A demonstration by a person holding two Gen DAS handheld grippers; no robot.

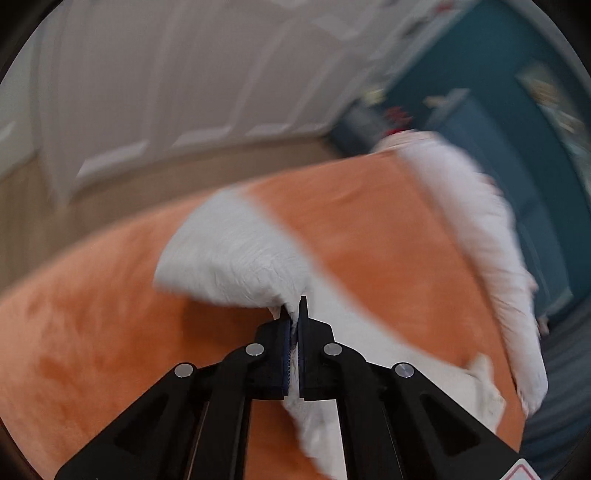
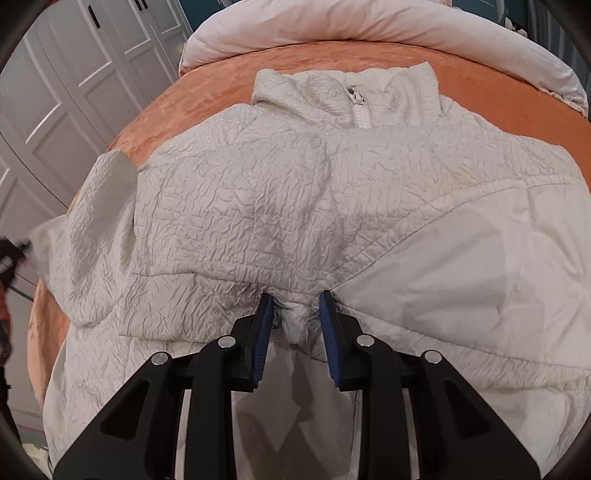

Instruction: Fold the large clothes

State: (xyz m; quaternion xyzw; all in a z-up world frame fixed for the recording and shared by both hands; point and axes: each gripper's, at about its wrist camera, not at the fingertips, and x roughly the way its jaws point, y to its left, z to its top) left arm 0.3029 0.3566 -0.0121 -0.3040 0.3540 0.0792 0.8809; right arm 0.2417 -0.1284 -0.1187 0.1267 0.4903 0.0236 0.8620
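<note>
A large white crinkled jacket [image 2: 258,192] with a zip collar lies spread on an orange bedspread [image 2: 207,92]. My right gripper [image 2: 295,306] sits at the jacket's near edge, its blue pads apart, with a bunched bit of fabric between them. In the blurred left wrist view my left gripper [image 1: 293,314] is shut on a white sleeve [image 1: 236,258] of the jacket, held above the orange bedspread [image 1: 92,332]. At the left edge of the right wrist view, the sleeve end [image 2: 44,236] meets a dark shape that is cut off.
A white duvet [image 2: 369,26] is piled at the bed's far end. White wardrobe doors [image 2: 74,74] stand to the left of the bed. A teal wall and shelves [image 1: 498,110] lie beyond the bed's right side.
</note>
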